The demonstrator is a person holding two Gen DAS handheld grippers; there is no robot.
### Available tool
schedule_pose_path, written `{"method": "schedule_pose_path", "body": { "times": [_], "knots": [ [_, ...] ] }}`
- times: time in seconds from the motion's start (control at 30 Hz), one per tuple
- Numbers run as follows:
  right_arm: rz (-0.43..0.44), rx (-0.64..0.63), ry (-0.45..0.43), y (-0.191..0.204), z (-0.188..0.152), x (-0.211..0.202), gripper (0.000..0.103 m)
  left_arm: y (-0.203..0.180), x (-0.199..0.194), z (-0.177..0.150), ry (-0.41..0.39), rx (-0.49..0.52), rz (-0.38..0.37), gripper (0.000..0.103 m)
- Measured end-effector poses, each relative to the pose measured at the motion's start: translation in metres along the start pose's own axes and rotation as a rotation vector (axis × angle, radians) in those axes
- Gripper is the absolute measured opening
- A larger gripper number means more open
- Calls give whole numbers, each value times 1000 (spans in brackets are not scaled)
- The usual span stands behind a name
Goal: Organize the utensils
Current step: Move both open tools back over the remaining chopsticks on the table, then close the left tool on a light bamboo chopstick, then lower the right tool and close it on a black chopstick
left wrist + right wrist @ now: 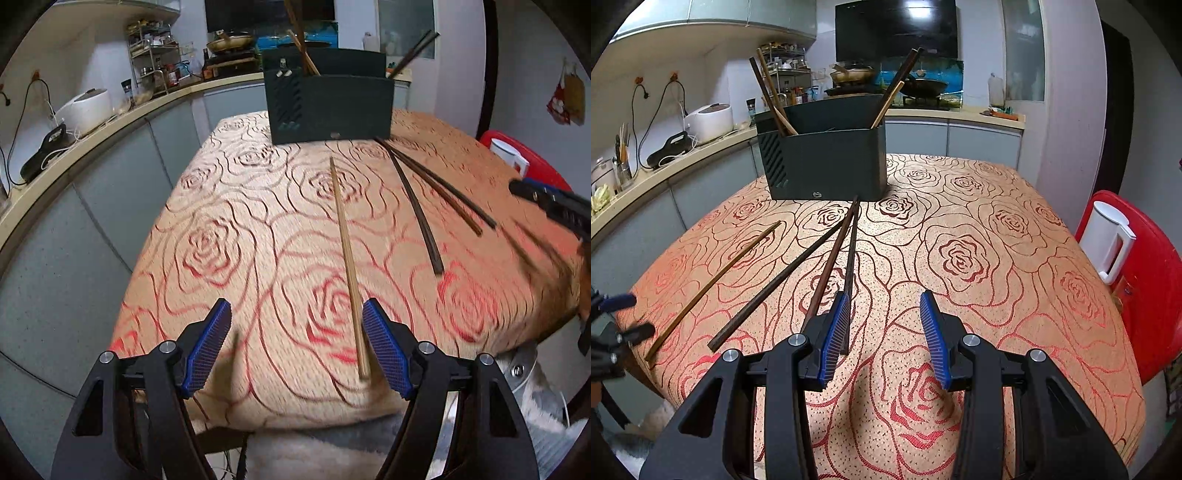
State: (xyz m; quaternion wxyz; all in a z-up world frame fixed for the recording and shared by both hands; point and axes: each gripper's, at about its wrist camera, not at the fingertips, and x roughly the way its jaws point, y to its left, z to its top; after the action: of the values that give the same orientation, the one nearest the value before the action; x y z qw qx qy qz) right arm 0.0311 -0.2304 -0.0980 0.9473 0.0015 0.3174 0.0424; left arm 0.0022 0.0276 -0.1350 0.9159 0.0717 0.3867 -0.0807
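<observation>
A: Where did everything sit relative to the dark green rectangular plastic utensil holder (827,155)?

B: The holder stood at the far end of the rose-patterned orange tablecloth (997,258), with several chopsticks already standing in it. In front of it lay one long light-brown bamboo chopstick (347,266) on its own and, to that one's right, three dark brown wooden chopsticks (827,266) fanning out from a point just short of the holder's front wall.

A: And the two grippers?

B: The left gripper (297,347) hovered over the near end of the bamboo chopstick, jaws spread wide, with the stick between the pads close to the right one and not pinched. The right gripper (886,332) had its jaws apart too and held nothing; its left pad (834,332) hid the near ends of two dark sticks.

A: How would the pickup best have been done?

B: I'd have centred the bamboo stick between the left pads first, then lowered until the tips nearly brushed the cloth and closed squarely across it. Gripped off-centre, a thin stick like that would likely have rolled or pivoted out. On the right, taking one dark stick alone looked wiser than two.
</observation>
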Motion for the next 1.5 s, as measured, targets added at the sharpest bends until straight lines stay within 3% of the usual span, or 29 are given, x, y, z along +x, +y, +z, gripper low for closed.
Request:
{"method": "schedule_pose_path", "body": {
  "times": [0.2,0.57,0.63,0.83,1.5],
  "knots": [
    [-8,13,-8,-3,0,-3,39,-4,-8,-14,-35,-14,-19,47],
    [-15,7,-9,-1,-2,-3,39,-17,-9,-24,-53,7,-46,46],
    [-12,7,-4,-2,-2,-3,39,-19,-10,-25,-59,16,-48,41],
    [5,0,24,5,-7,4,39,-34,-11,-27,-85,90,-59,8],
    [45,-65,82,28,-23,37,38,-24,28,13,-50,-12,-79,7]
  ]
}}
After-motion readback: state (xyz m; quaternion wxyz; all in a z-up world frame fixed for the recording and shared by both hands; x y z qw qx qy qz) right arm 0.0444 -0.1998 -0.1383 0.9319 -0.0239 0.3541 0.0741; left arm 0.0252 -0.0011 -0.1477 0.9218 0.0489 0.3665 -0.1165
